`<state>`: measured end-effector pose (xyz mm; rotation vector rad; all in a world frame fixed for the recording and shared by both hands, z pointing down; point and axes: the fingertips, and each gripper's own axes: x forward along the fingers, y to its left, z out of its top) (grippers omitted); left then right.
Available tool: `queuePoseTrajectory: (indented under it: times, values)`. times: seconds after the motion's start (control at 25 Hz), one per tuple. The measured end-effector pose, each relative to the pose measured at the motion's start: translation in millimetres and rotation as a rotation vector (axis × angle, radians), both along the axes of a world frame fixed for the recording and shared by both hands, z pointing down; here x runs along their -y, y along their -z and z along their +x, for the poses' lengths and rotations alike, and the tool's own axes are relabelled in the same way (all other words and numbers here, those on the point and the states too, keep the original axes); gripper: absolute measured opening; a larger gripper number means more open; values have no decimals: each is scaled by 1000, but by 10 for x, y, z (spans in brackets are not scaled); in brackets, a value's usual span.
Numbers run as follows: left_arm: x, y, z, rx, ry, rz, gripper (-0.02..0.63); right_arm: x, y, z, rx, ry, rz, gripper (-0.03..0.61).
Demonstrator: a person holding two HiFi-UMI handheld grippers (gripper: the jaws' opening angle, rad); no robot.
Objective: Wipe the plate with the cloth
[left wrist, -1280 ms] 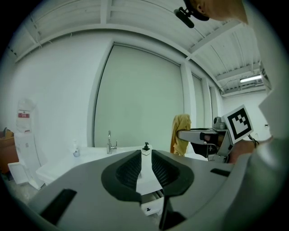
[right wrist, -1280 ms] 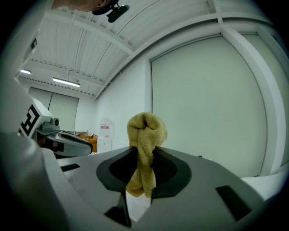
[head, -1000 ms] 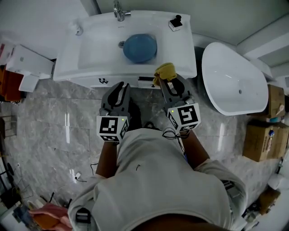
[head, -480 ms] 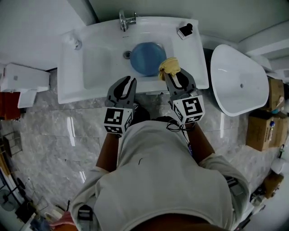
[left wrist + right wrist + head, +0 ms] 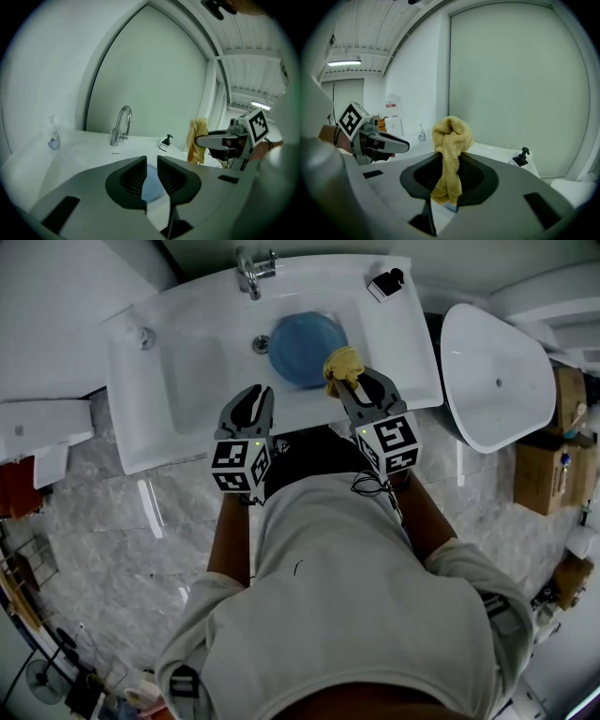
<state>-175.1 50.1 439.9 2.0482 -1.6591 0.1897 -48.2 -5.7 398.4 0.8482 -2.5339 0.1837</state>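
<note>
A round blue plate [image 5: 302,338] lies in the white sink [image 5: 187,371], just right of the drain. My right gripper [image 5: 353,381] is shut on a yellow cloth [image 5: 342,364], which bunches above the jaws and hangs over the plate's near right edge. In the right gripper view the cloth [image 5: 451,136] fills the space between the jaws of that gripper [image 5: 451,161]. My left gripper [image 5: 258,396] hovers over the sink's front rim, left of the plate. Its jaws [image 5: 151,161] stand a narrow gap apart with nothing in them; the plate [image 5: 151,186] shows through the gap.
A chrome faucet [image 5: 251,266] stands at the sink's back, a black soap pump [image 5: 386,282] on its right corner and a small bottle [image 5: 145,334] on its left. A white tub [image 5: 492,371] and cardboard boxes [image 5: 562,456] stand to the right.
Both grippers have moved forward and down from in front of the sink to over its front rim. The cloth has come to the plate's edge. Neither gripper's jaws have changed.
</note>
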Motion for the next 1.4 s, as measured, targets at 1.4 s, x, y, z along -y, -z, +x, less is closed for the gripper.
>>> queuePoseTrajectory:
  times: [1.4]
  values:
    - [1103,-2424,-125,-235,48,-617,81,1337,-2092,-293,-176,87,-466,87]
